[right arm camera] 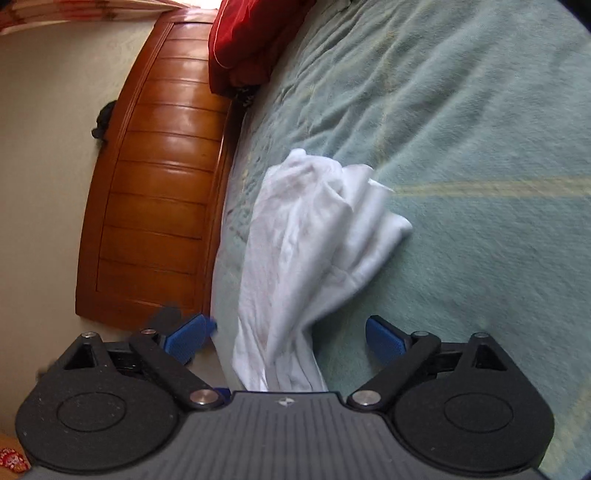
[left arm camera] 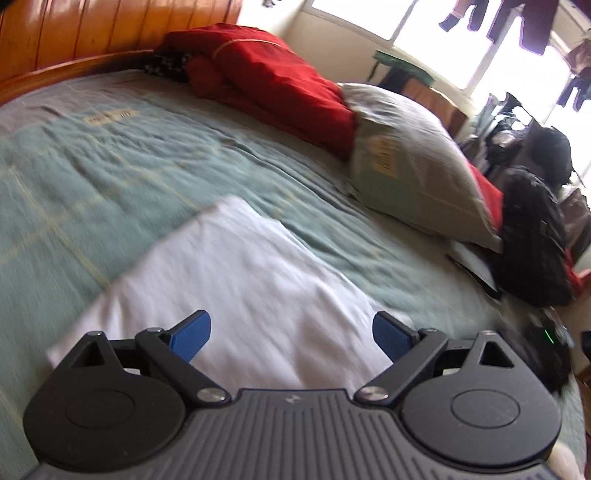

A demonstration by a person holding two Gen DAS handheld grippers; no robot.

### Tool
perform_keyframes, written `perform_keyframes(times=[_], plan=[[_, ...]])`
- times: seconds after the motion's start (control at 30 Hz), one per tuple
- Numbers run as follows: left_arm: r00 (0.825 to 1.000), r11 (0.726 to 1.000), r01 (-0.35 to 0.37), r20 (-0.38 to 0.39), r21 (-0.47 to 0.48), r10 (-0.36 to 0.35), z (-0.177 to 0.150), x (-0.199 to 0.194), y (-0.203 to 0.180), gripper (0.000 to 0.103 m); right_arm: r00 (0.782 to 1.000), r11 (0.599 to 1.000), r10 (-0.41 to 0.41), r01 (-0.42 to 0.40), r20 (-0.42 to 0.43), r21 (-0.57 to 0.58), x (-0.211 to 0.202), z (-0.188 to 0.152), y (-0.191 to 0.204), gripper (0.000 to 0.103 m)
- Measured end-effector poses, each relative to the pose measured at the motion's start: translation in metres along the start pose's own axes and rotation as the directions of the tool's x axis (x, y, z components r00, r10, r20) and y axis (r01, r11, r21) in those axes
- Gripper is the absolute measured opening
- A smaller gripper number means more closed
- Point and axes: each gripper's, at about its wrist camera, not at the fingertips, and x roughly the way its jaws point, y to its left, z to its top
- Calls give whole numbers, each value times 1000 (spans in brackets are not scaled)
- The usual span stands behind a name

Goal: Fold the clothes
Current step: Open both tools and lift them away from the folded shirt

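- Left wrist view. Far left and ahead of the left hand-held gripper: wooden headboard, curved along the bed edge.
- Green bedspread with pale stripes covers the bed ahead.
- Left hand-held gripper: jaws spread wide, blue pads apart, nothing between them.
- White garment lies flat on the bedspread directly ahead of and under the open jaws, in a rough rectangle. Frame is motion-blurred; cannot tell whether the pads touch the cloth.
- Ahead, centre to right: red blanket bunched by the headboard, then a grey-green pillow just beside it.
- Far right: dark backpack at the bed edge; bright window behind.
- Right wrist view. Left of the right hand-held gripper: pale wall and the headboard.
- Right hand-held gripper: jaws wide open, holding nothing.
- Crumpled white garment runs from between the jaws forward onto the bedspread, near the bed's edge; a small tag sticks out at its far right.
- Red blanket far ahead, upper centre.
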Motion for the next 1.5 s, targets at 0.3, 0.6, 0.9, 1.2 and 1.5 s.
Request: perform_keyframes(times=[0.3, 0.6, 0.9, 1.2, 1.5], plan=[[1000, 997, -31, 2, 67, 31, -26, -23, 1, 94, 976, 979, -39, 80, 215, -187, 2, 46, 25, 97], [992, 989, -130, 8, 78, 129, -12, 2, 23, 94, 963, 648, -188, 271, 195, -712, -4, 18, 84, 76], [975, 977, -197, -88, 81, 204, -26, 18, 46, 94, 935, 394, -329, 264, 133, -880, 32, -20, 55, 53], [990, 987, -125, -55, 104, 131, 21, 48, 10, 95, 953, 377, -299, 168, 52, -911, 47, -55, 75, 60], [976, 981, -190, -98, 30, 192, 51, 85, 9, 95, 968, 472, -248, 157, 40, -867, 32, -46, 55, 72]])
